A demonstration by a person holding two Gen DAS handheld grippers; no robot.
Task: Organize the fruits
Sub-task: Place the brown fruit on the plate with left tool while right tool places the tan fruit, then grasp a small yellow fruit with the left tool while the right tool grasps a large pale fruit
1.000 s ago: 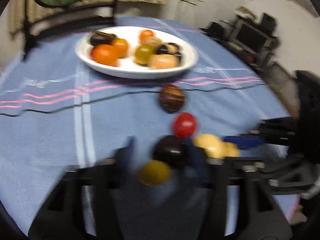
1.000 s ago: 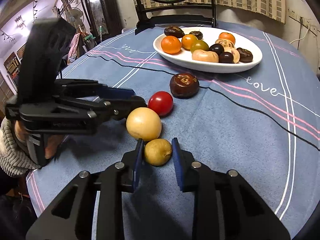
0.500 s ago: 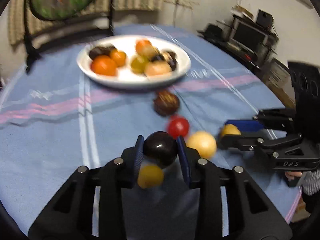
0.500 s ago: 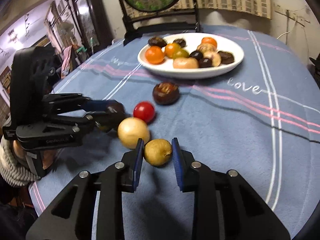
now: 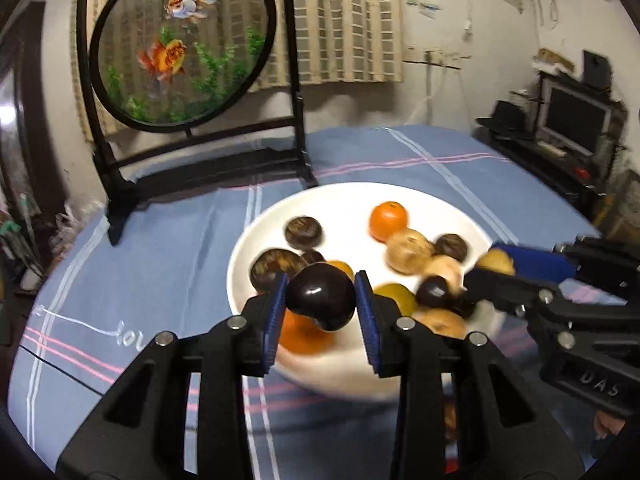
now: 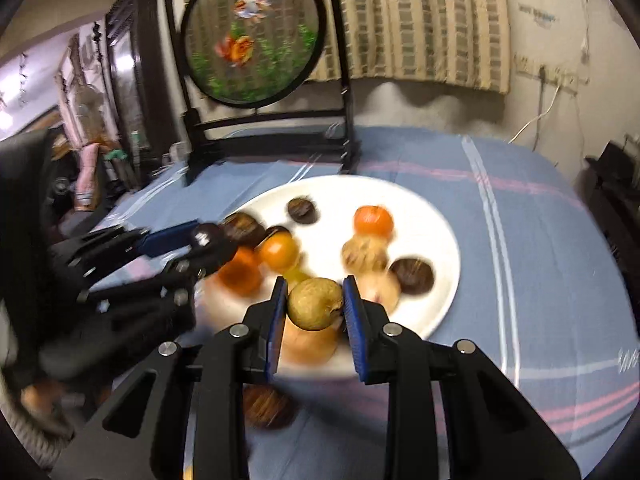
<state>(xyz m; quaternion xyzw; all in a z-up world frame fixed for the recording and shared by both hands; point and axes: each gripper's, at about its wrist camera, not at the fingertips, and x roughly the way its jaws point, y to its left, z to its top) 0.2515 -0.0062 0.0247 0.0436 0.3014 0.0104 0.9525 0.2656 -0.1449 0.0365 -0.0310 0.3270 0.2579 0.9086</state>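
A white plate on the blue cloth holds several fruits, orange, tan and dark brown. My left gripper is shut on a glossy dark purple fruit and hangs over the plate's near left part. Over the near edge of the plate my right gripper is shut on a small yellow-brown fruit. The left wrist view catches the right gripper at the plate's right rim with its yellow fruit. The right wrist view has the left gripper at the plate's left rim.
A black-framed round screen with painted goldfish stands on the table behind the plate. A brown fruit lies on the cloth just in front of the plate. A monitor and shelves stand off the table's far right.
The left jaws closed on the dark fruit and lifted it. Both grippers then rose and moved forward with their fruits, from the loose fruits on the cloth to above the plate.
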